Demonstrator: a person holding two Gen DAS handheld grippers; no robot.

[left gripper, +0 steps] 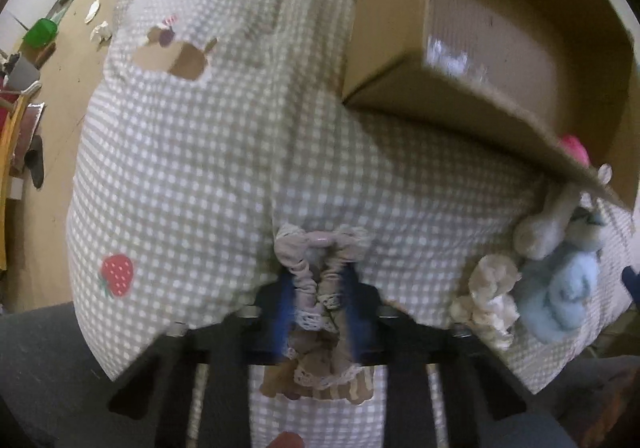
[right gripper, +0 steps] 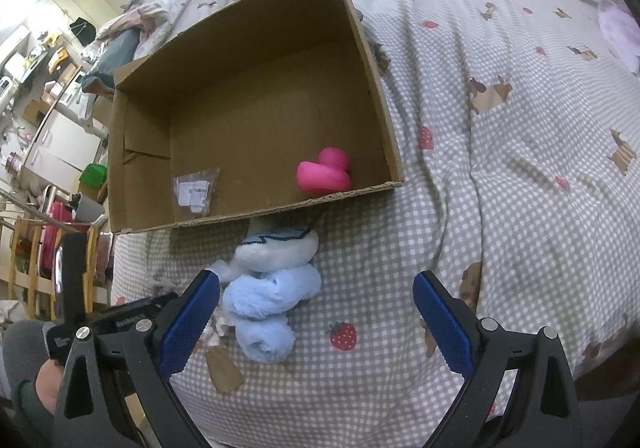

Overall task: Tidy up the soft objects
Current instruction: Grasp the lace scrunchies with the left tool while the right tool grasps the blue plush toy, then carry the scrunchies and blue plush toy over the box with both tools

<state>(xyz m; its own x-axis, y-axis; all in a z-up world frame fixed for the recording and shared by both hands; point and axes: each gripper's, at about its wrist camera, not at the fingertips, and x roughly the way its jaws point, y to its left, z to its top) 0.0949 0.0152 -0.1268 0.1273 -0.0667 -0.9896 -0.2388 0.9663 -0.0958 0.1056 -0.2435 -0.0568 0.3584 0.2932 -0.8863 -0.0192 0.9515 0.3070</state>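
Note:
My left gripper (left gripper: 320,280) is shut on a beige lace-trimmed scrunchie (left gripper: 320,252) and holds it over the checked bedspread (left gripper: 192,168). A cardboard box (left gripper: 472,60) stands to its upper right; in the right wrist view the cardboard box (right gripper: 256,60) holds a pink plush (right gripper: 324,172) and a small plastic bag (right gripper: 196,190). A light blue plush toy (right gripper: 272,288) lies in front of the box, just left of centre between my right gripper's fingers. It also shows in the left wrist view (left gripper: 568,288), beside a cream scrunchie (left gripper: 488,296). My right gripper (right gripper: 316,320) is open and empty above the bedspread.
The bed's left edge drops to a wooden floor (left gripper: 68,60) with clutter, a green container (left gripper: 40,32) and chairs (right gripper: 28,248). Pillows and bedding (right gripper: 160,8) lie behind the box. A pale purple cloth (right gripper: 620,32) lies at the far right of the bed.

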